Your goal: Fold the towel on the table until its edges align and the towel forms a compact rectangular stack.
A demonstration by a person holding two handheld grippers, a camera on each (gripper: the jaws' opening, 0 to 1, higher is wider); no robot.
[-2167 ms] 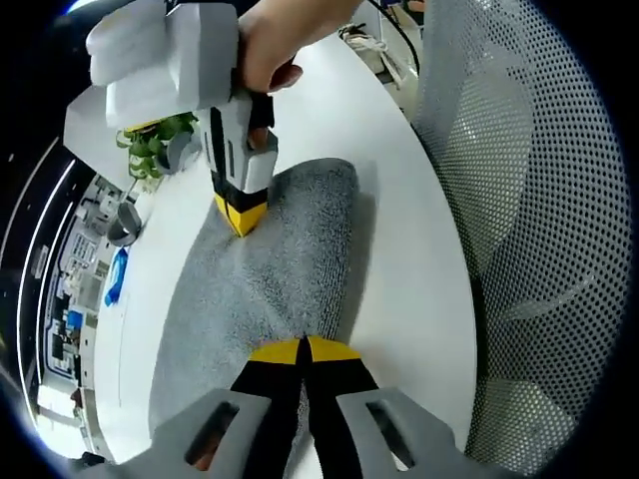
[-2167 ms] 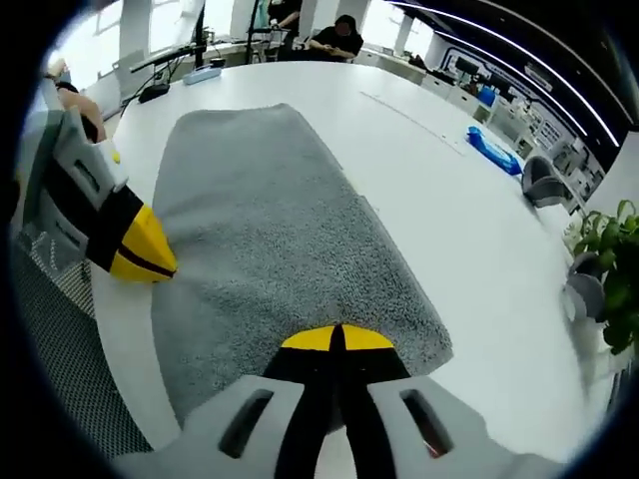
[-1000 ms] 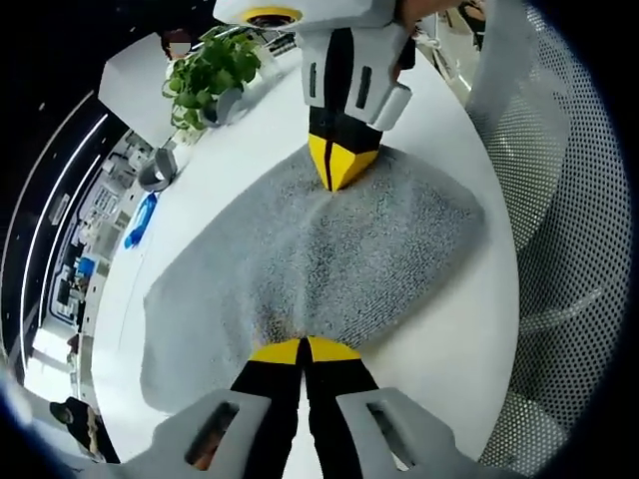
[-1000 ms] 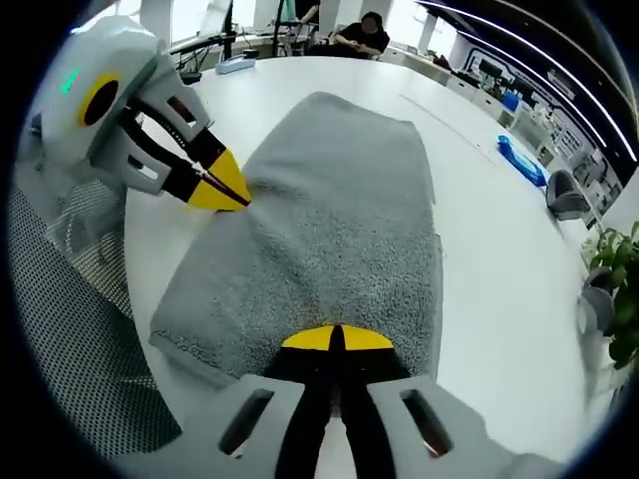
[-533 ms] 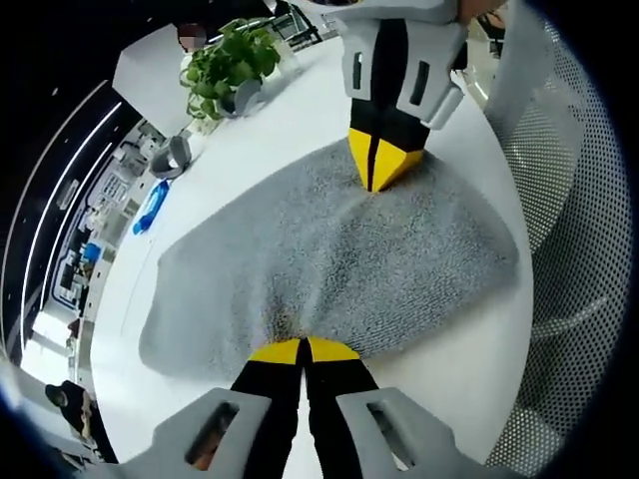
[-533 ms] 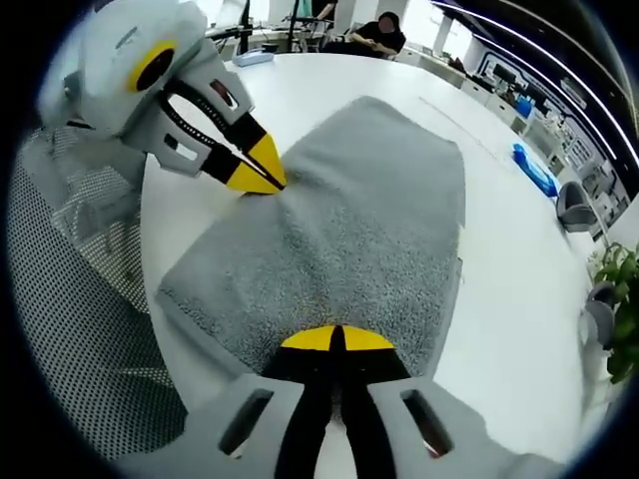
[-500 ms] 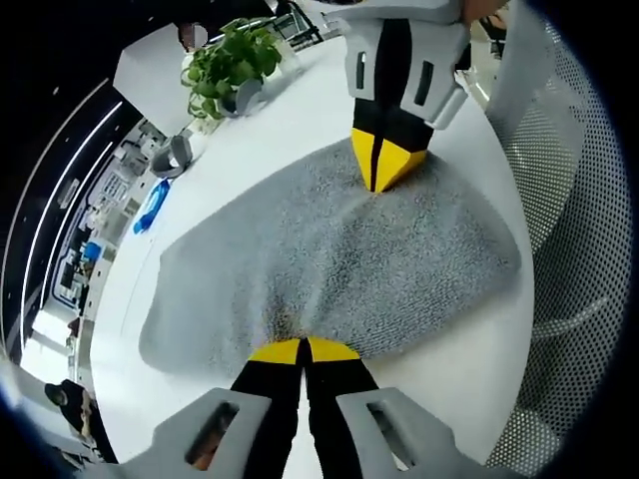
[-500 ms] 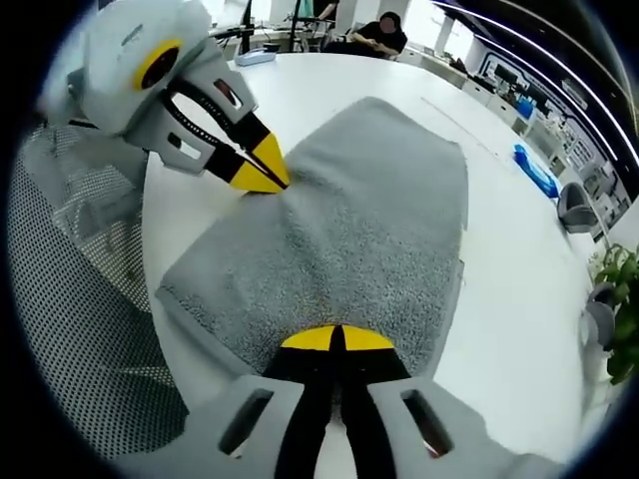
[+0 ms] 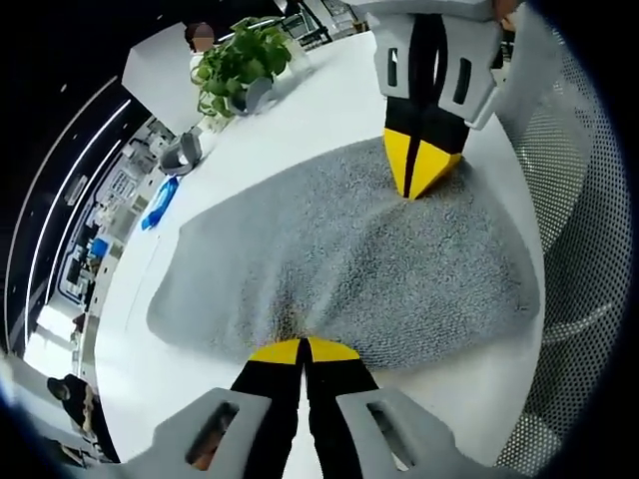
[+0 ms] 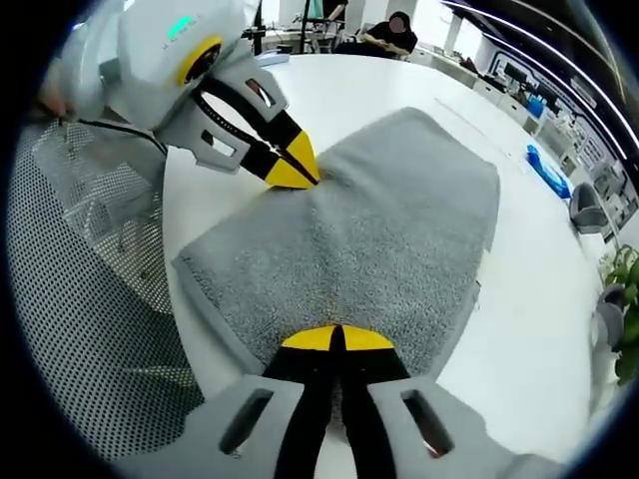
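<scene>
In the left gripper view, the left gripper (image 9: 303, 349) has its fingers pinched together on the near edge of the grey terry towel (image 9: 349, 264), which lies on the white tabletop (image 9: 300, 120). The right gripper (image 9: 420, 178) likewise clamps the far edge. Beyond stands a potted green plant (image 9: 235, 58).

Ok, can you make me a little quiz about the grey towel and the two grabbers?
1. True or false: both grippers are shut on the towel.
2. What colour are the tips of the left gripper and right gripper? A) red B) yellow C) green
3. Fill in: the thing standing at the far edge of the white table, in the left gripper view, is a potted ____.

Key: 1 true; 2 B; 3 plant.
</scene>
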